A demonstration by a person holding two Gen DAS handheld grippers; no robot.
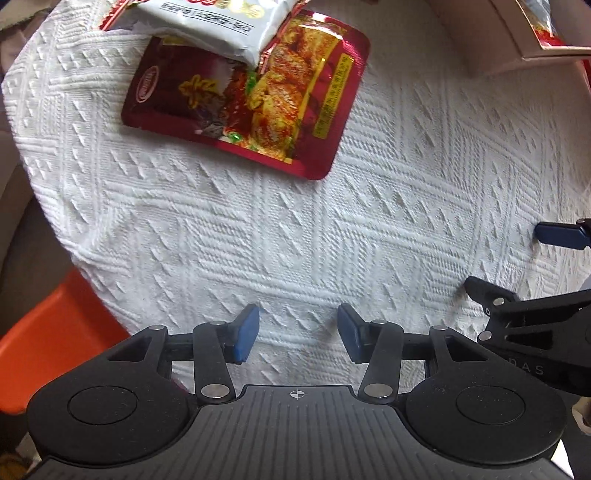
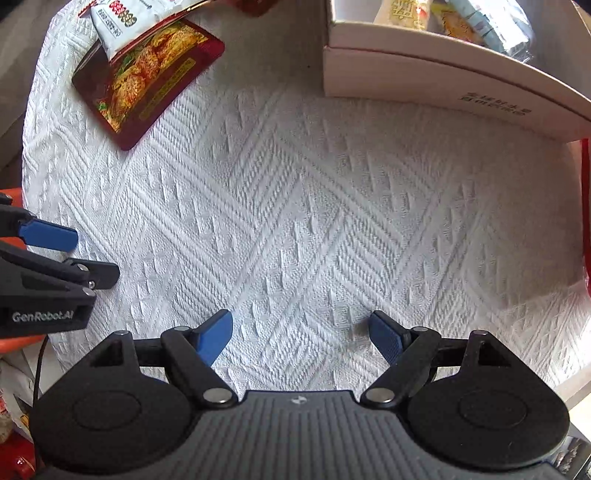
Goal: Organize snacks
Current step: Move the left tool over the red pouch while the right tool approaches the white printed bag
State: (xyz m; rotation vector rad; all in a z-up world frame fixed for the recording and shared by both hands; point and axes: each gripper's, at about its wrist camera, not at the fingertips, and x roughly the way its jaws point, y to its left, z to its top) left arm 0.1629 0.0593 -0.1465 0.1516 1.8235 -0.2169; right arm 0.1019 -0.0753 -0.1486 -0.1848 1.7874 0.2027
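Note:
A dark red snack pouch [image 1: 243, 99] with a food picture lies flat on the white textured cloth [image 1: 295, 229], far from my fingers. A white snack packet [image 1: 218, 22] overlaps its top edge. In the right wrist view the red pouch [image 2: 147, 81] and the white packet [image 2: 125, 22] sit at the upper left. My left gripper [image 1: 297, 334] points down at bare cloth, open and empty. My right gripper [image 2: 301, 338] is open wider, also over bare cloth with nothing between its fingers. A white box [image 2: 436, 85] holding several wrapped snacks stands at the upper right.
The right gripper's blue pad [image 1: 557, 236] shows at the left view's right edge. The left gripper's blue pad [image 2: 48, 236] shows at the right view's left edge. An orange object [image 1: 48, 343] lies past the cloth's left edge. A red strip [image 2: 585, 206] borders the cloth on the right.

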